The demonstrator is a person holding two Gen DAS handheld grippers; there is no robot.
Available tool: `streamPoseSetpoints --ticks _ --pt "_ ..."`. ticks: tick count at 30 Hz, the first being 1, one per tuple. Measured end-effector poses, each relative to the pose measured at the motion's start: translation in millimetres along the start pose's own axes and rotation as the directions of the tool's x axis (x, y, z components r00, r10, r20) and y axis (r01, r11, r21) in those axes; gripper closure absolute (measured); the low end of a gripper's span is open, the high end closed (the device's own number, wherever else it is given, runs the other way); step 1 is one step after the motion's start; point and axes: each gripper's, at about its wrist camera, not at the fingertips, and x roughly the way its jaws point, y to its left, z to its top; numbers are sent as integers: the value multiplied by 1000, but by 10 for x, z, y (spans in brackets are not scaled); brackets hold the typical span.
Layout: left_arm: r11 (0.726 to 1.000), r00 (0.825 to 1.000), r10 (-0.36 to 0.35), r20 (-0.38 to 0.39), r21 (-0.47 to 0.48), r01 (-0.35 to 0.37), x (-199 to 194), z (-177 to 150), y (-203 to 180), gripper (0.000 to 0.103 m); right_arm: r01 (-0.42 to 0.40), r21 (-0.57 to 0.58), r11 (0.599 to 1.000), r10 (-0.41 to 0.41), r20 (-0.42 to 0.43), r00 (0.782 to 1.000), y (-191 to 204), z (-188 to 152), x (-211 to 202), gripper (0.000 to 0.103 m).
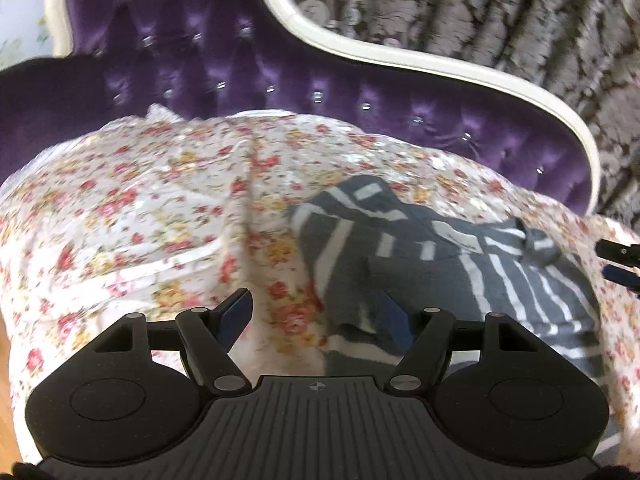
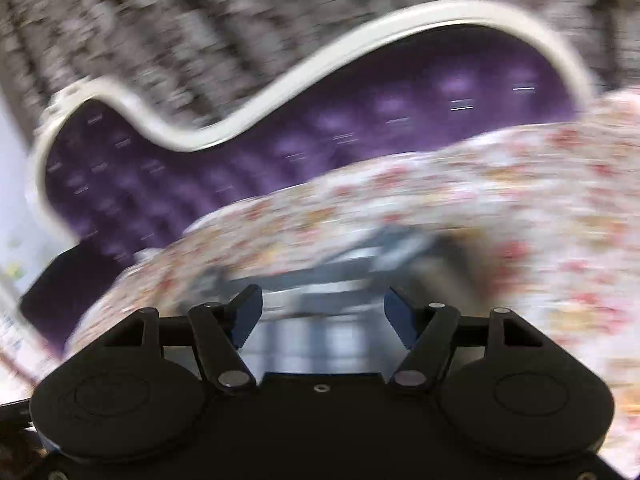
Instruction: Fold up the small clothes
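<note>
A small grey garment with white stripes point(image 1: 432, 264) lies crumpled on a floral bed sheet point(image 1: 132, 216). My left gripper point(image 1: 316, 312) is open just above the garment's near left edge, with its right finger over the cloth and its left finger over the sheet. My right gripper point(image 2: 324, 312) is open and empty, close above the same striped garment point(image 2: 320, 292), which is heavily blurred in the right wrist view. The right gripper's fingertips point(image 1: 618, 260) show at the right edge of the left wrist view, beside the garment.
A purple tufted headboard point(image 1: 248, 68) with a white curved frame point(image 1: 400, 52) stands behind the bed. Grey patterned wallpaper point(image 1: 480, 12) is beyond it. The floral sheet point(image 2: 500, 184) extends to both sides of the garment.
</note>
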Motion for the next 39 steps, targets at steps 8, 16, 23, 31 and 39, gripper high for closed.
streamPoseSetpoints --ticks 8,16,23,31,39 --pt "997 999 -26 32 73 23 224 -29 -293 34 170 -91 981 -169 22 985 -236 -64 29 31" --pt "994 995 -10 -94 107 20 582 -159 -342 33 138 -228 964 -141 4 990 34 -145 330 29" --pt "997 995 -50 -89 47 54 596 -196 -246 28 233 -249 940 -262 -88 961 -191 -184 411 27" --pt "998 999 -17 -48 56 19 611 -267 -288 14 271 -283 920 -309 -98 946 -298 -212 375 14" --pt "996 999 -21 -49 87 25 617 -285 -309 6 309 -265 913 -341 -84 936 -309 -237 414 1"
